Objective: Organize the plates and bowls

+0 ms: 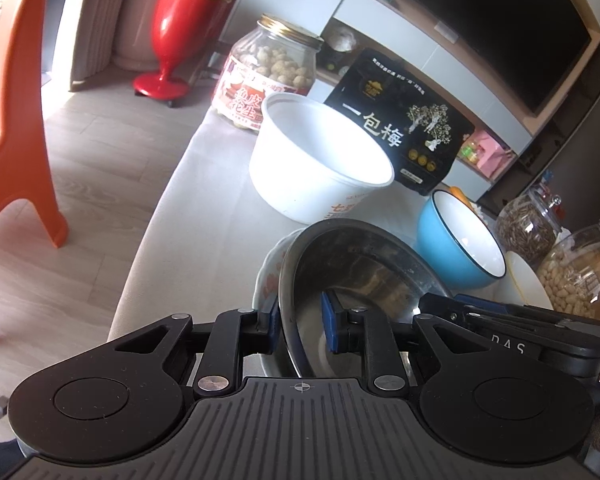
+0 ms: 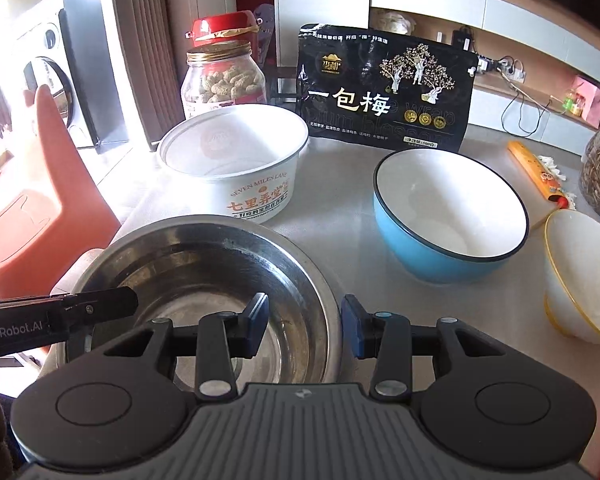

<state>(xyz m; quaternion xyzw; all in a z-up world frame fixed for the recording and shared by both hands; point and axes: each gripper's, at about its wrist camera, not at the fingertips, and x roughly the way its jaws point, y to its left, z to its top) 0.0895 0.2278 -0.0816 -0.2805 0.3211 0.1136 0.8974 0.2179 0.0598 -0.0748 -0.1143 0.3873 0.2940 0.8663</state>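
Partly hidden under the steel bowl [image 1: 352, 264], a patterned plate [image 1: 269, 276] peeks out.

**Daylight from my left, glare in the right view**

Sun floods in from my left, bleaching the washing machine [image 2: 40, 52] and the white paper tub's rim [image 2: 236, 140]. My steel bowl [image 2: 204, 276] mirrors the glare. The fisheye bends the edges; the TV [image 1: 500, 20] stays dark.

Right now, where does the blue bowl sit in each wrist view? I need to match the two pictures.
Left wrist: blue bowl at centre right, beyond the steel bowl.
Right wrist: blue bowl right of centre, beyond the gripper's right fingertip.
Shared landmark: the black snack pouch standing behind it.
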